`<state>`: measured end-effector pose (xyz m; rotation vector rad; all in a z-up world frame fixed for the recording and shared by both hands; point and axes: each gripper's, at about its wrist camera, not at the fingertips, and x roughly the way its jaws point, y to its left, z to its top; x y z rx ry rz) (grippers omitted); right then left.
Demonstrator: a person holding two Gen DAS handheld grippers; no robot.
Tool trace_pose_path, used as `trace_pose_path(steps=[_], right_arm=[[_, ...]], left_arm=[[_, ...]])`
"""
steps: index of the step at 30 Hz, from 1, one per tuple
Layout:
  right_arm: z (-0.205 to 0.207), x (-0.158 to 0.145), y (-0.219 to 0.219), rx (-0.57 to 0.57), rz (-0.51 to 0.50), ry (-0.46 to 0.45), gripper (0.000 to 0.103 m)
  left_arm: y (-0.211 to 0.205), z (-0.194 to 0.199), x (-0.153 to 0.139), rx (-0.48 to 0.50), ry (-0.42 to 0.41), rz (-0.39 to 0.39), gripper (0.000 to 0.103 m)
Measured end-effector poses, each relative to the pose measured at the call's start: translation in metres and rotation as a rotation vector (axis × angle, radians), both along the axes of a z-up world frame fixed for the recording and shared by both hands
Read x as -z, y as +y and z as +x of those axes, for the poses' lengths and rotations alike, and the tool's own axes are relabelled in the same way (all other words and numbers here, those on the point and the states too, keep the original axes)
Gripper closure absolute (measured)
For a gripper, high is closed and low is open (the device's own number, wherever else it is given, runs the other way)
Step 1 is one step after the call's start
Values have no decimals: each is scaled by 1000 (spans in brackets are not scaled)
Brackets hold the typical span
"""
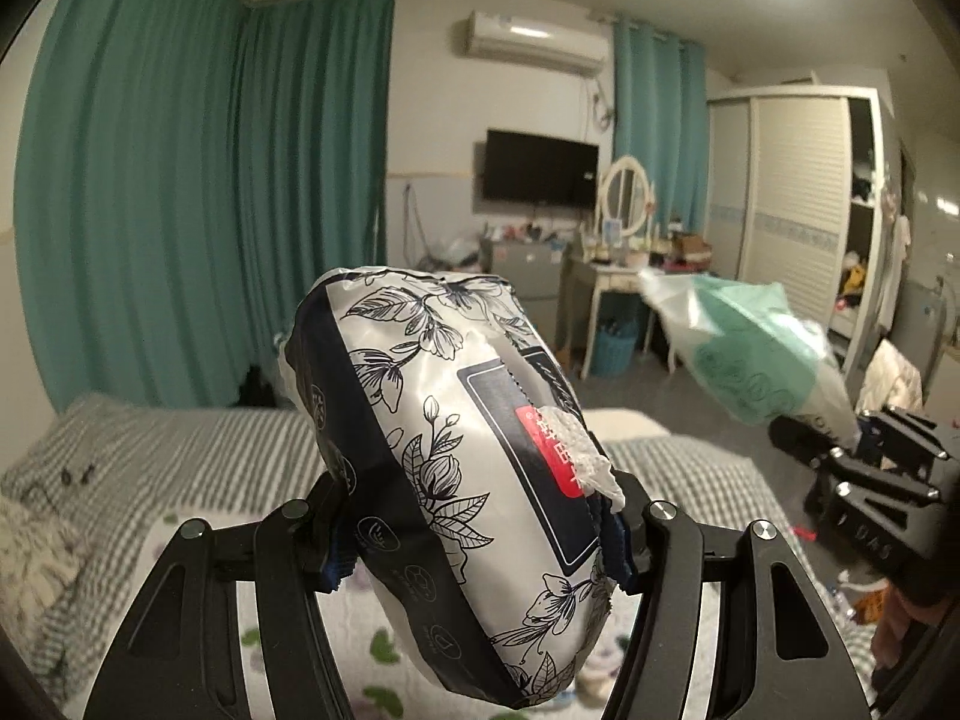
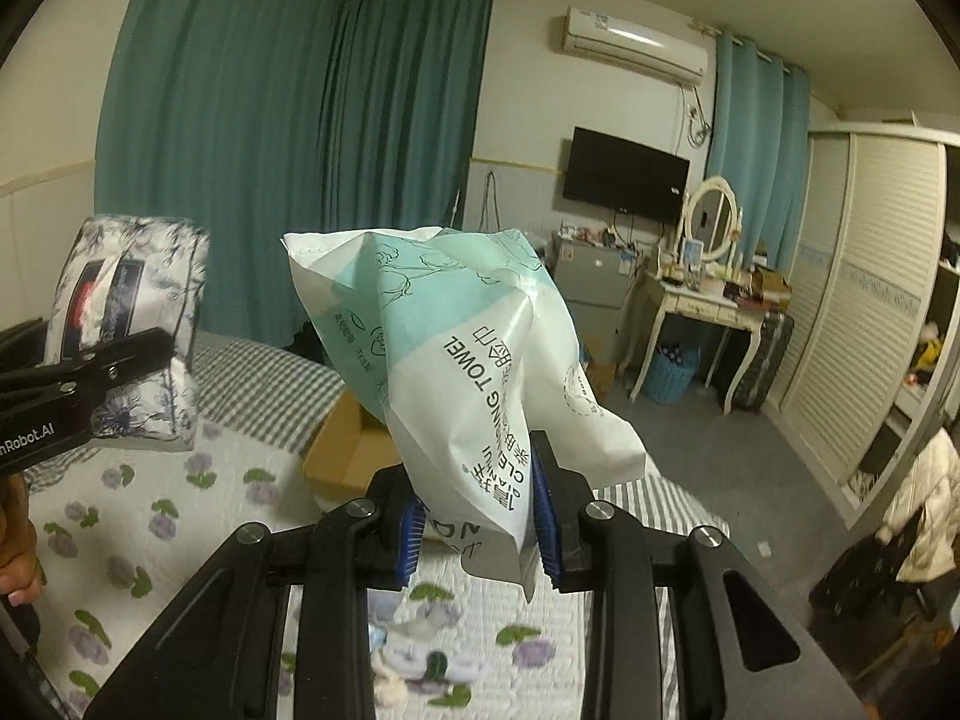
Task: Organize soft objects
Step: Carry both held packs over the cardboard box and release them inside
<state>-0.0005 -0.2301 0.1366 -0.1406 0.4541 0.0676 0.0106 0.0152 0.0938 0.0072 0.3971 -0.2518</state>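
Note:
My left gripper (image 1: 474,531) is shut on a white tissue pack with dark floral print (image 1: 456,468) and holds it up above the bed. The same pack shows at the left of the right wrist view (image 2: 129,324), clamped by the left gripper (image 2: 84,381). My right gripper (image 2: 480,531) is shut on a white and mint green cleaning towel pack (image 2: 468,360), also lifted above the bed. That pack shows at the right of the left wrist view (image 1: 762,354), with the right gripper (image 1: 864,450) below it.
Below lies a bed with a flower-print quilt (image 2: 150,534) and grey checked bedding (image 1: 150,468). An open cardboard box (image 2: 348,450) sits on the bed. Small white soft items (image 2: 414,654) lie on the quilt. A dressing table (image 2: 696,300) and wardrobe (image 2: 870,300) stand beyond.

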Motion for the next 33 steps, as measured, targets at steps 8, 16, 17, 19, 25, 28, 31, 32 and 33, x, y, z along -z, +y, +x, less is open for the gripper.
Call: trace_pose_path(steps=[8,16,17,19,25,28,31,32,33], right_arm=[[54,6,5,-33,-24,12,72],[126,58,-1,-17,-85,120,72],[134,66,-2,-20,-88,137,72],[153,85,-3,-30,-95,178,72],[204,139,4,-65,-128,306,72],[222,161,12,-81,-145,351,72],[238,179,20,-95,-165,382,72],[242,184,23,-94,-181,390,72],[245,187,24,-94,-193,398,72]], left_arm=[[-17,57,6,-3,-1,3,41],[-26,136,57,-25,120,25,41],[-30,145,64,-23,141,30,41],[-36,164,83,-18,186,39,41],[-53,198,131,-7,302,81,41],[-63,213,150,5,354,113,41],[-69,225,166,23,417,128,41],[-70,229,170,29,443,127,41],[-71,233,176,32,467,136,41]])
